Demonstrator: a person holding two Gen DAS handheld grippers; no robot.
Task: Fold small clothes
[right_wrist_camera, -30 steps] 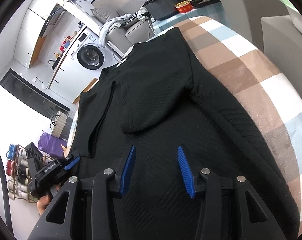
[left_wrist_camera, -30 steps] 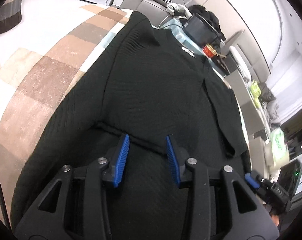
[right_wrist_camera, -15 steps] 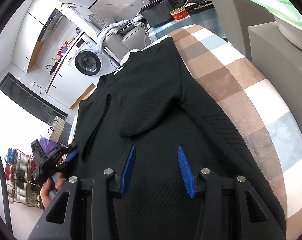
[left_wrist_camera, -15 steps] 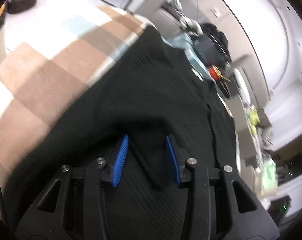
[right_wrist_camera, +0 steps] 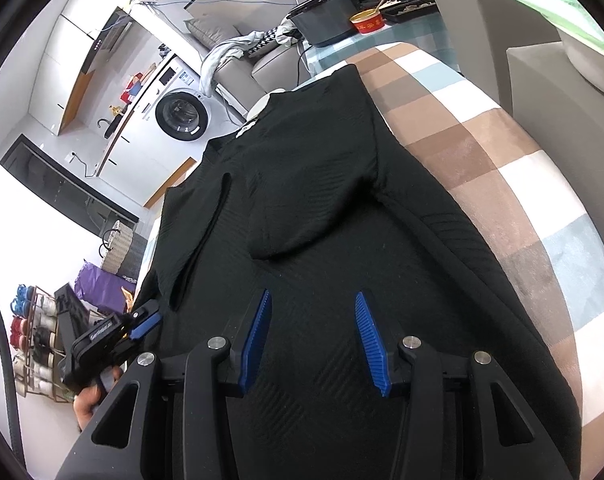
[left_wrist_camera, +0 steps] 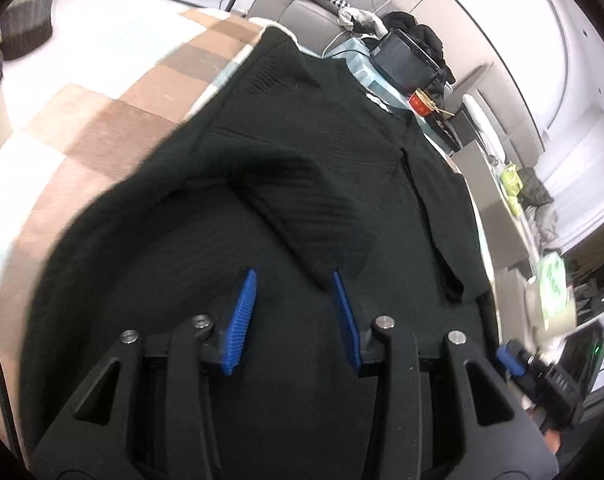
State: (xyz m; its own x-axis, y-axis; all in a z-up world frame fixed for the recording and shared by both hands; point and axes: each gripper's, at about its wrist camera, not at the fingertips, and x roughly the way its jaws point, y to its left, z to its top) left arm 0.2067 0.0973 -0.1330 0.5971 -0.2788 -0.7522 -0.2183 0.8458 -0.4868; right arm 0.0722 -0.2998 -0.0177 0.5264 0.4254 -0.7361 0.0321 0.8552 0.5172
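Jaws of the left gripper point(left_wrist_camera: 293, 284) stand partly apart, blue pads clear of each other; a ribbed cuff point(left_wrist_camera: 322, 216) of the black sweater point(left_wrist_camera: 342, 152) lies across the gap at the tips, but whether the pads press on it cannot be told from this angle. Jaws of the right gripper point(right_wrist_camera: 312, 312) also stand apart, nothing between them, held just above the cloth.

The black sweater point(right_wrist_camera: 322, 208) lies spread flat on a checked blanket point(right_wrist_camera: 482, 148) in brown, white and pale blue, neck end away from the grippers. One sleeve point(right_wrist_camera: 302, 216) is folded inward over the chest. On the left side the other sleeve is lifted and bunched over the body, blurred in the left wrist view.

Seen from the right wrist, the left gripper point(right_wrist_camera: 141, 322) sits at the garment's left edge, a hand point(right_wrist_camera: 91, 400) on its handle. Beyond the blanket: a washing machine point(right_wrist_camera: 179, 114), a dark tray point(right_wrist_camera: 326, 22) and a red bowl point(right_wrist_camera: 368, 22).
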